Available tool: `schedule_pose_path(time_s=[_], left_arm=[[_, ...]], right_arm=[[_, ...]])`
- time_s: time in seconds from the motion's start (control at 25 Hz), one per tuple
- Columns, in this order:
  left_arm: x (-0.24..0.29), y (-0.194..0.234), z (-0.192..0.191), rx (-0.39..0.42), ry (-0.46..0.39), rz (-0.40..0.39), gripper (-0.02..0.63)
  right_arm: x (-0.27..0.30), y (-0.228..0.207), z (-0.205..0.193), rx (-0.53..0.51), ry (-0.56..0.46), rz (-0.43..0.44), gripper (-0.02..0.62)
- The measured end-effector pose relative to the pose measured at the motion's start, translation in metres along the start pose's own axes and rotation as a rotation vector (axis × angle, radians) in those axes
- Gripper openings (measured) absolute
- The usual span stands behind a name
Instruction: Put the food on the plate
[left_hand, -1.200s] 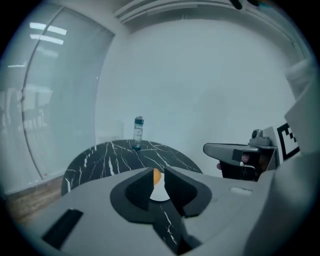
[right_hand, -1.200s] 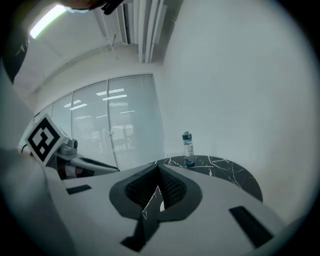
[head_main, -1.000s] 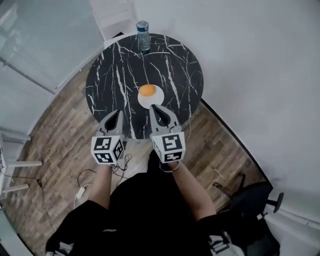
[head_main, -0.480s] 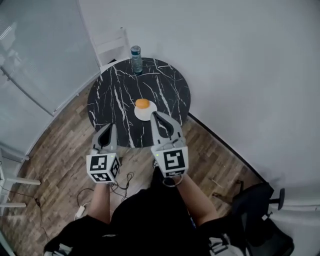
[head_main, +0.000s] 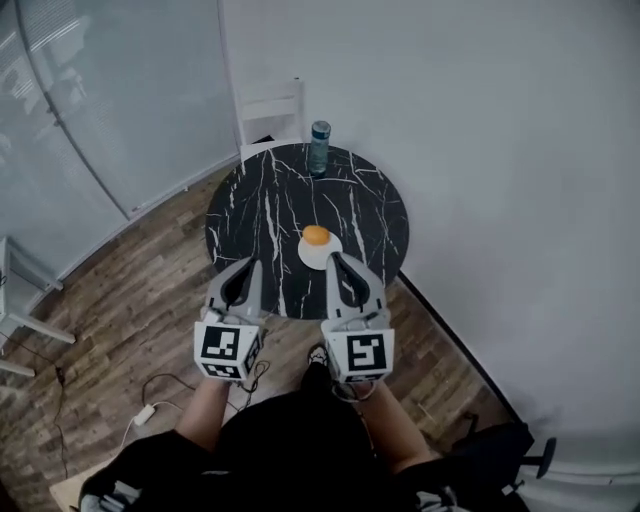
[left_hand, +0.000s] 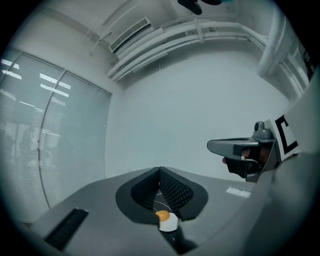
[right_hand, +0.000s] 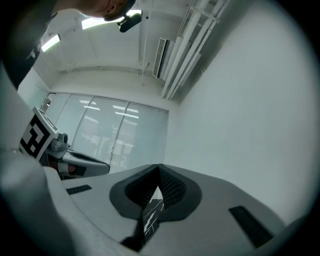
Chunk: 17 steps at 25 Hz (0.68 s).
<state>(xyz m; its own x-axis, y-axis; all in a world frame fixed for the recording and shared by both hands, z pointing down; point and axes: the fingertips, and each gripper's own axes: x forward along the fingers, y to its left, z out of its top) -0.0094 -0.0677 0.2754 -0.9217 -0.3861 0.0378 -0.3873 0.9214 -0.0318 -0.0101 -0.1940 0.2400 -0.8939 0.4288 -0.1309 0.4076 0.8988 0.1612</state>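
L gripper (left_hand: 160, 174): jaws closed, empty | R gripper (right_hand: 158, 171): jaws closed, empty

Round black marble table (head_main: 262, 215) on wood floor (head_main: 130, 300); carries white plate (head_main: 322, 252), 1 water bottle (head_main: 319, 147).

- Centre of frame: left half of the worktop (head_main: 250, 215) lies bare, open to approach.
- Lower right rim: plate (head_main: 312, 257) carrying food (head_main: 316, 235).
- Upper rim: upright bottle (head_main: 319, 147), well apart; chair (head_main: 270, 108) just beyond.

Orange food (head_main: 316, 235) sits on the plate (head_main: 312, 256) on the table (head_main: 258, 215).
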Motion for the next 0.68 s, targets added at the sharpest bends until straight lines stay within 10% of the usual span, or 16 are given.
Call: schedule_pose_path(time_s=[0.68], left_arm=[[0.009,0.015,0.009,0.015,-0.039,0.005,0.0]], right_arm=[[0.01,-0.008,-0.01,-0.033,0.028,-0.044,-0.003]])
